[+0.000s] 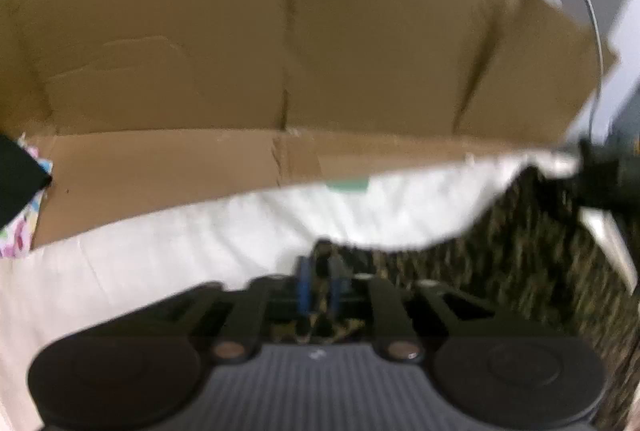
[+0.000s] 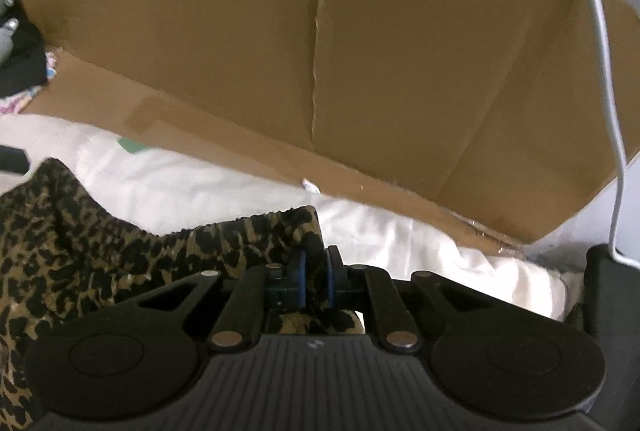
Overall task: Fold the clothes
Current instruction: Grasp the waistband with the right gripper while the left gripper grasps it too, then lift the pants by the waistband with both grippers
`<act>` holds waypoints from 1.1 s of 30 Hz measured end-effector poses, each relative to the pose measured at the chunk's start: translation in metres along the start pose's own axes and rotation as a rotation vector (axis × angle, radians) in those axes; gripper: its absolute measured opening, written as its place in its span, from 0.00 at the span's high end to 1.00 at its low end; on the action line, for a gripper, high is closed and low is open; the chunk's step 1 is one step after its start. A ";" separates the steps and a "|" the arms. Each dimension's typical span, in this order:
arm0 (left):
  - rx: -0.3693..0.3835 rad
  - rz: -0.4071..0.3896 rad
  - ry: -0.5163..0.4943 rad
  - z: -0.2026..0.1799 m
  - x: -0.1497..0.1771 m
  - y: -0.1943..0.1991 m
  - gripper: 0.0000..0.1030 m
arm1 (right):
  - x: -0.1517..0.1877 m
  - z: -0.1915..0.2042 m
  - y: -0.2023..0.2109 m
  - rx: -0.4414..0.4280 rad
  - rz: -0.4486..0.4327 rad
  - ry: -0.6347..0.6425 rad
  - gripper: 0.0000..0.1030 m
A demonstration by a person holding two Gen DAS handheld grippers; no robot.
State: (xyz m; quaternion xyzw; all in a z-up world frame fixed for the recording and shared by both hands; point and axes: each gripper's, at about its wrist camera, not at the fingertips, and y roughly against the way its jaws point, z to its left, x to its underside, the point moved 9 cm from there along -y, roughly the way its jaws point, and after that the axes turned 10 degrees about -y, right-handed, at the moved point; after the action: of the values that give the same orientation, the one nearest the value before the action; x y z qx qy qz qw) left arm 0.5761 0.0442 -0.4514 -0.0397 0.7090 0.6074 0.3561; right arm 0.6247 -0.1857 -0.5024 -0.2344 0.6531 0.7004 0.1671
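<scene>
A leopard-print garment [image 2: 80, 251] lies over a white sheet [image 2: 200, 183], and its elastic waistband runs between both grippers. My right gripper [image 2: 316, 279] is shut on one end of the waistband, with cloth pinched between its blue pads. In the blurred left wrist view, my left gripper [image 1: 320, 283] is shut on the other end of the leopard-print garment [image 1: 520, 263], which stretches off to the right. The right gripper's dark body [image 1: 608, 175] shows at the right edge there.
A large open cardboard box [image 2: 360, 51] stands just beyond the white sheet [image 1: 160, 255]. A white cable [image 2: 600, 51] hangs at the right. Dark and flowery clothes [image 2: 20, 71] lie at the far left, by the box's end.
</scene>
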 end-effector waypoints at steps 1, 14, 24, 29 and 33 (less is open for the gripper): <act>0.002 0.016 -0.029 -0.006 0.003 -0.004 0.56 | 0.001 -0.003 -0.004 -0.001 0.013 -0.017 0.92; 0.074 -0.079 0.011 -0.003 0.009 0.005 0.89 | -0.004 -0.015 0.014 -0.099 -0.007 -0.121 0.92; 0.161 -0.173 0.246 0.032 0.008 0.021 0.90 | 0.001 -0.034 0.018 -0.184 -0.010 -0.261 0.92; 0.057 -0.141 0.198 0.028 0.000 0.009 0.90 | 0.000 -0.023 0.002 -0.127 -0.003 -0.197 0.92; -0.039 -0.142 0.169 0.037 -0.009 0.008 0.91 | -0.010 -0.018 0.001 -0.108 -0.023 -0.177 0.91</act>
State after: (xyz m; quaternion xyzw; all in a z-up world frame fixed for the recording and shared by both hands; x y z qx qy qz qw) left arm 0.5955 0.0757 -0.4397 -0.1478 0.7198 0.5890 0.3364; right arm 0.6349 -0.2028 -0.4970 -0.1877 0.5946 0.7505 0.2191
